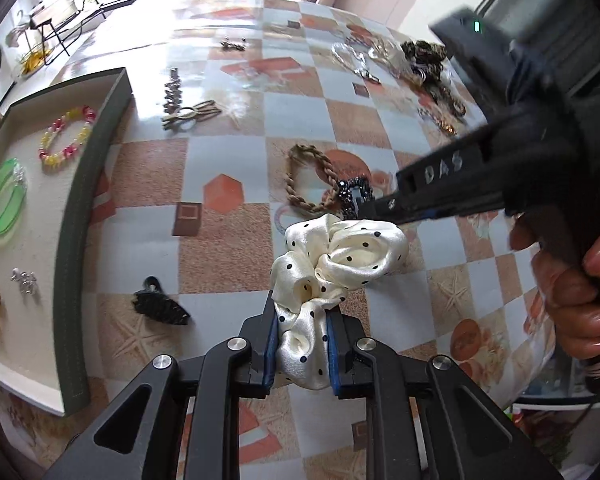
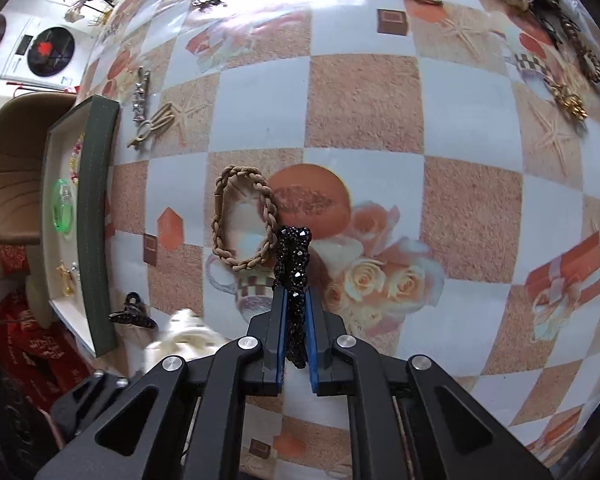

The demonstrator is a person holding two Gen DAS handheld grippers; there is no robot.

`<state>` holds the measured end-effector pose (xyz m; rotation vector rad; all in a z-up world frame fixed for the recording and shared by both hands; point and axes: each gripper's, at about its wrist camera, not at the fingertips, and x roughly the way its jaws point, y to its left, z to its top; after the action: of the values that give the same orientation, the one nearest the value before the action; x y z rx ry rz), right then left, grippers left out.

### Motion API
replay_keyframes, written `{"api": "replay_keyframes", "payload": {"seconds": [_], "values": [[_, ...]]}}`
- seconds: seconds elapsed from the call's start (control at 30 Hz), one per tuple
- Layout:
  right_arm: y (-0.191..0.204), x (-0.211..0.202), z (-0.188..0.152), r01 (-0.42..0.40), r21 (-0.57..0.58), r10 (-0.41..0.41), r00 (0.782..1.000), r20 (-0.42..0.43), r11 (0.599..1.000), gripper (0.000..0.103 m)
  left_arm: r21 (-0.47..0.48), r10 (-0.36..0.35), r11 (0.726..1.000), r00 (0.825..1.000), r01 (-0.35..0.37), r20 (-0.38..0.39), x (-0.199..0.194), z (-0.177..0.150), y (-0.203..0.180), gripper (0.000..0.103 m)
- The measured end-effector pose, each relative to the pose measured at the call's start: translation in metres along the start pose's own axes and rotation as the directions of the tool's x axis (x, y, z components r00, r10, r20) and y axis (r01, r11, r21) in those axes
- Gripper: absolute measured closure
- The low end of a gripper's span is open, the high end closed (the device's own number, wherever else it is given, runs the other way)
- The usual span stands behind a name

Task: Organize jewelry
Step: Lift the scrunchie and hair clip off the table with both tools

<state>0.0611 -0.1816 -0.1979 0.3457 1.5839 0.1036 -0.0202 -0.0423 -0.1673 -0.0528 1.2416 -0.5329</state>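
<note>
Both tools have something pinched: the left gripper (image 1: 302, 344) has its blue pads squeezed onto a cream polka-dot scrunchie (image 1: 336, 264), and the right gripper (image 2: 294, 320) is clamped narrow on a black beaded hair piece (image 2: 294, 264), both near the middle of the checked table (image 2: 360, 92). The green-rimmed tray (image 1: 100, 184) on the left holds only a pink-and-yellow bead bracelet (image 1: 66, 138), a green bangle (image 1: 6, 196), small silver pieces and something amber. I'd say it is early going: the braided tan hair tie (image 2: 242, 220), black claw clip (image 1: 160, 308), clips beyond and the far-right tangle of chains (image 1: 428, 64) are all left to sort.

Both claws (image 1: 302, 350) (image 2: 295, 344) clamped, pointing steeply down
</note>
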Motion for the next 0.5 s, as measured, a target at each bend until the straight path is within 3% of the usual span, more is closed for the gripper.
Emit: {"api": "replay_keyframes", "payload": {"seconds": [0.03, 0.1, 0.3, 0.5], "values": [[-0.002, 0.000, -0.003, 0.011, -0.004, -0.011, 1.000, 0.001, 1.000, 0.074, -0.001, 0.001, 1.000, 1.000, -0.001, 0.004, -0.003, -0.007, 0.001, 0.080], [0.008, 0.006, -0.011, 0.030, -0.010, -0.030, 1.000, 0.009, 0.999, 0.060, -0.005, 0.003, 1.000, 1.000, -0.003, 0.010, -0.005, -0.010, 0.006, 0.080], [0.019, 0.011, -0.020, 0.124, -0.045, -0.123, 0.992, 0.033, 0.991, 0.059, -0.024, 0.010, 1.000, 1.000, -0.009, 0.019, -0.012, -0.007, 0.013, 0.080], [0.050, 0.021, -0.027, 0.301, -0.135, -0.293, 0.953, 0.081, 0.944, 0.061, -0.031, 0.013, 0.999, 1.000, -0.013, 0.022, -0.025, -0.005, 0.018, 0.080]]}}
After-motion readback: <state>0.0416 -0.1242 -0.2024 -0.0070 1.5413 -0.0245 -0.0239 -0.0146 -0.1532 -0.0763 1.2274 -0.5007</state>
